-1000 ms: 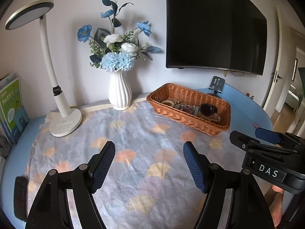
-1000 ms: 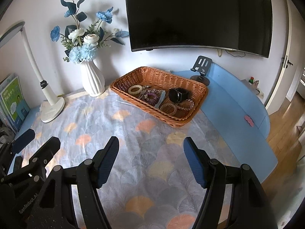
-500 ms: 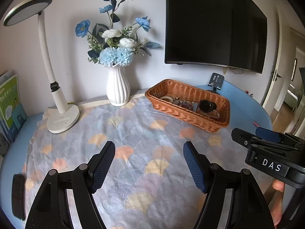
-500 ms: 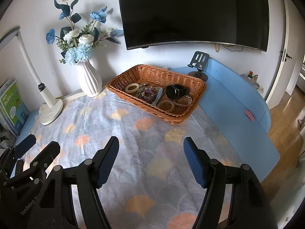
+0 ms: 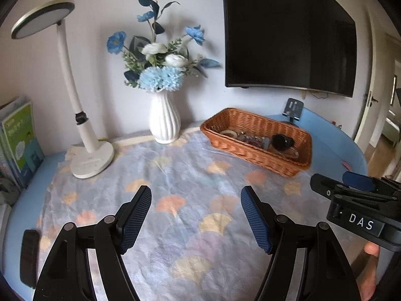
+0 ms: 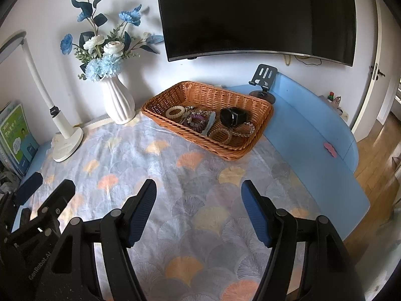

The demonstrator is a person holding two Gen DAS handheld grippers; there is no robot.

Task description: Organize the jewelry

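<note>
Since the picture from one second ago, both grippers have pulled back a little and risen. The basket (image 6: 208, 115) now sits a bit higher and farther off in the right wrist view. In the left wrist view the lamp (image 5: 75, 115) and the vase (image 5: 164, 120) have slid toward the middle. Nothing on the table has moved. The jewelry is in the same spots in the basket.

The basket sits on the flowery cloth (image 6: 175, 175), ahead of both grippers. From the right gripper (image 6: 198, 215) it is straight ahead, well apart. From the left gripper (image 5: 195, 223) it is ahead and off to the right, also well apart. Inside the basket lie a pale ring-shaped hair tie (image 6: 175, 112), a purple tangle (image 6: 196, 119), a black watch (image 6: 233, 116) and beaded bracelets (image 6: 221, 135). The watch is at the right end. The hair tie is at the left end. The purple tangle is between them.

The left gripper is wide open. Its blue pads (image 5: 136, 217) hold nothing and touch nothing. It hangs over the cloth.

The right gripper is wide open too. Its blue pads (image 6: 255, 215) hold nothing and touch nothing. It also hangs over the cloth.

The two grippers are side by side, near each other. Each one shows at the edge of the other's view.
</note>
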